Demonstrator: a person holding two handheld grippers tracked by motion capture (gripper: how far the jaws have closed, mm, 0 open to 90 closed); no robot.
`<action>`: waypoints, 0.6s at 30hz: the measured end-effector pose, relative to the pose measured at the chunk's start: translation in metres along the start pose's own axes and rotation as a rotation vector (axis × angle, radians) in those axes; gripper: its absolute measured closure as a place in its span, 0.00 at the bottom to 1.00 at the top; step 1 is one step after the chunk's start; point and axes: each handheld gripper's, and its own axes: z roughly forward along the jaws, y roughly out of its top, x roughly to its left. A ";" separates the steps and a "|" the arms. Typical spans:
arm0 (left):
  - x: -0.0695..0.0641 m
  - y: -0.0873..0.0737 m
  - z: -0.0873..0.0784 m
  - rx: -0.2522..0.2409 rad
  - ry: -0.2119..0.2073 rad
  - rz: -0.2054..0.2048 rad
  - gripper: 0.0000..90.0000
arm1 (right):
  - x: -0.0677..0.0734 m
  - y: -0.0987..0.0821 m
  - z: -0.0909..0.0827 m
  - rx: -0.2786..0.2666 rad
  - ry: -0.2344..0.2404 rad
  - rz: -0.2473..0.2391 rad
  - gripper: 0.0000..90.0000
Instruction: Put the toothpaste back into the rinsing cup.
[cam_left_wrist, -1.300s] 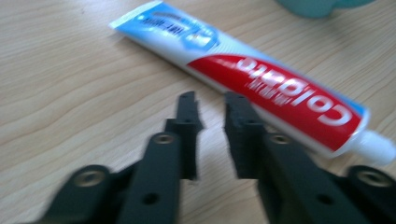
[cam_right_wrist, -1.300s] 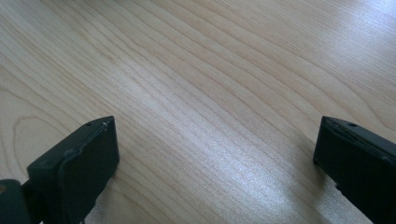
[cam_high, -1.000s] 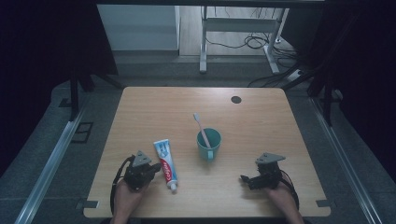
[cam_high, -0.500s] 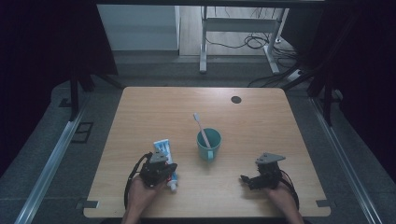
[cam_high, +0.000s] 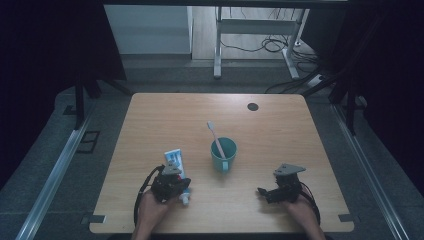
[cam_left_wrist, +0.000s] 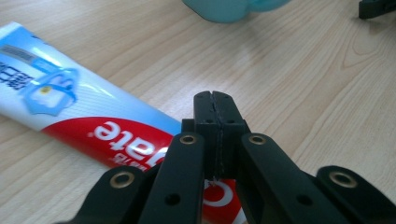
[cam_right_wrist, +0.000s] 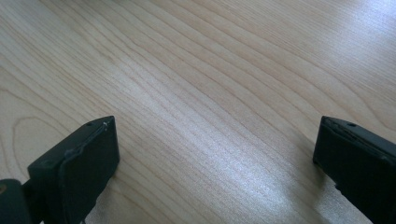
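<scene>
The left gripper (cam_high: 175, 186) sits near the tabletop's front edge, left of centre, directly over the lower end of the toothpaste tube (cam_high: 176, 165). In the left gripper view its 2 black jaws are pressed together with nothing between them, tips poised above the red part of the tube (cam_left_wrist: 84, 114) — whether they touch it cannot be told. The tube lies flat, its flat end pointing toward the back edge and its white cap (cam_high: 184, 199) toward the front edge. Just right of it, near the tabletop's middle, stands a teal cup (cam_high: 223, 154) with 1 toothbrush (cam_high: 215, 137) leaning in it, bristles up. The right gripper (cam_high: 279, 192) rests near the front-right corner, well apart from the cup — its jaws spread wide over bare wood (cam_right_wrist: 210, 93).
</scene>
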 end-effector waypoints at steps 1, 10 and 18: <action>-0.001 0.000 0.001 0.005 0.005 0.011 0.99 | 0.000 0.000 0.000 0.000 0.000 0.000 0.00; 0.003 -0.004 -0.004 0.020 0.027 -0.001 0.99 | 0.000 0.000 0.000 0.000 0.000 0.000 0.00; 0.011 -0.011 -0.011 0.021 0.043 -0.027 0.99 | 0.000 0.000 0.000 0.000 0.000 0.000 0.00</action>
